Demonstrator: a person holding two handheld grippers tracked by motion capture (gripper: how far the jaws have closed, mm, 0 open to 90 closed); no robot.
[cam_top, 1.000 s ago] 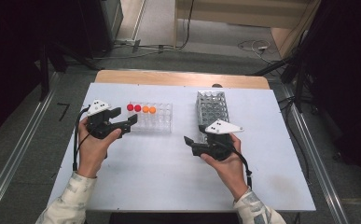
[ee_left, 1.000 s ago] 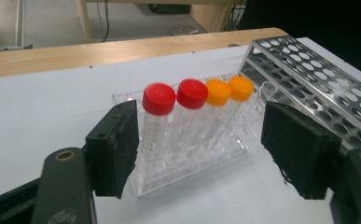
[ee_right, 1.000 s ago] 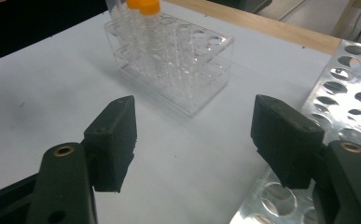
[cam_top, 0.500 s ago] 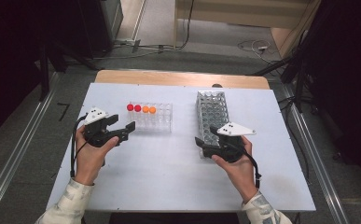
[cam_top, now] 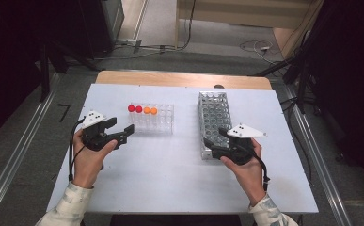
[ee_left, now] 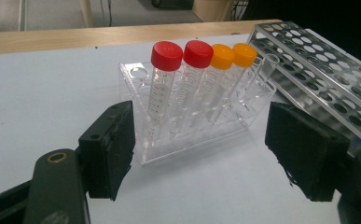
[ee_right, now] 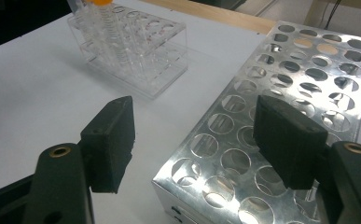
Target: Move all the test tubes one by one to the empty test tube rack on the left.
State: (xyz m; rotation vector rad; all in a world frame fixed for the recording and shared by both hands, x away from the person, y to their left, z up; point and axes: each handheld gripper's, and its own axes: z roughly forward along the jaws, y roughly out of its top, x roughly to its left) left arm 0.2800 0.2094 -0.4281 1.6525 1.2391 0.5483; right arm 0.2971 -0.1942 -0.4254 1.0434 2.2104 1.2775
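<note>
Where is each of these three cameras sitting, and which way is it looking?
High view: above the person's side, looking forward and down on the white table; both forearms, left gripper, right gripper.
Left gripper view: rides that gripper, facing the clear rack with two red-capped and two orange-capped tubes; its open black jaws.
Right gripper view: rides that gripper, over the metal rack; its open jaws.
Shared: both racks appear in all three views.
</note>
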